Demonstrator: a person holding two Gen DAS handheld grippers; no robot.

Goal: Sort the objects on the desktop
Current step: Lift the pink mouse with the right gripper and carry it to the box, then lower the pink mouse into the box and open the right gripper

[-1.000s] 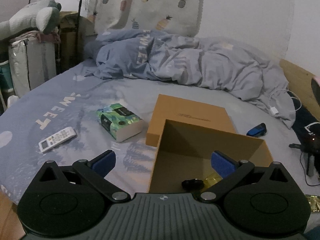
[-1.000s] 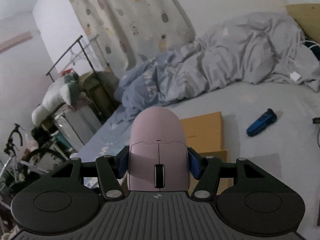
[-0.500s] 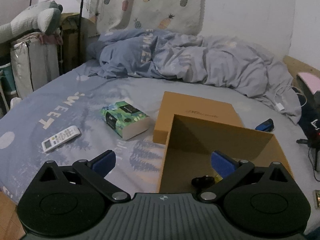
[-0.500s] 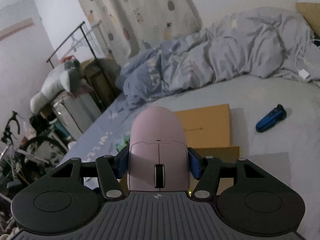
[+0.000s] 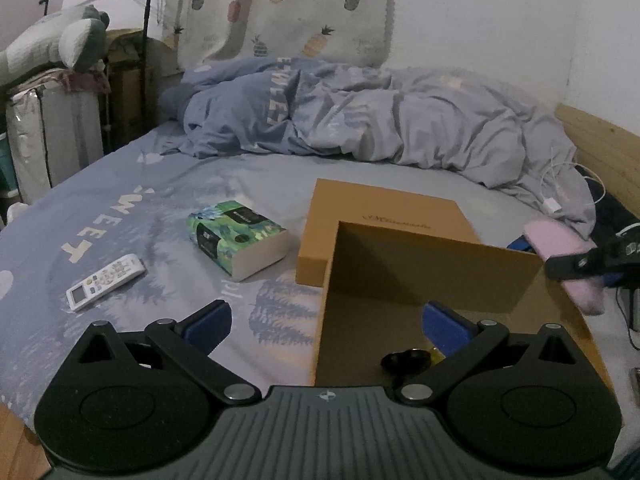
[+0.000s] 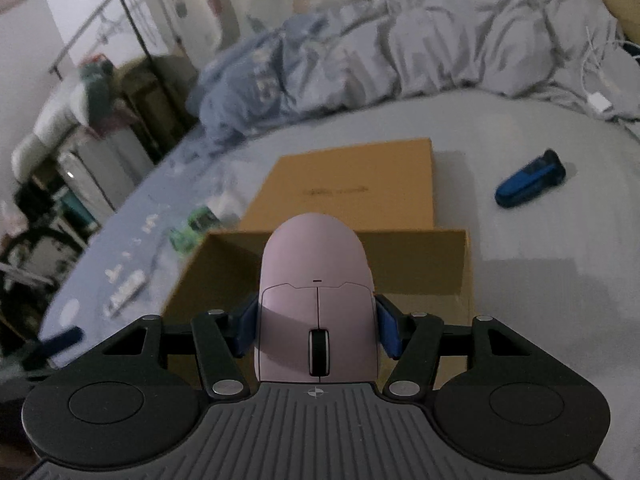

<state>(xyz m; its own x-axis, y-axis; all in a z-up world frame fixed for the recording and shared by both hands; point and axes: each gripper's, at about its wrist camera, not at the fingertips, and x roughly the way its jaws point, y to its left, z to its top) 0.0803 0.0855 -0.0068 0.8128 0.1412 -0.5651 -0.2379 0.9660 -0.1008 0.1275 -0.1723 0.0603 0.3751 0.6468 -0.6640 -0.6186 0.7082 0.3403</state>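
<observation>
Left wrist: bedsheet (image 5: 120, 216) reads "SWEET"; box lid (image 5: 384, 216) script illegible.

My right gripper (image 6: 316, 330), clamped on the pink mouse (image 6: 316, 300), has open air over the open box (image 6: 424, 256); only the box's far wall rises ahead. Box floor is mostly bare, with a small black thing (image 5: 406, 360) at the near edge. The box lid (image 5: 384, 216) blocks the bed just behind. My left gripper (image 5: 326, 320) hangs wide open over the box's left wall (image 5: 324, 312). Book (image 5: 240, 236) and remote (image 5: 106, 286) sit well apart on the left with bare sheet around them. Blue device (image 6: 530, 178) lies clear on the right.
</observation>
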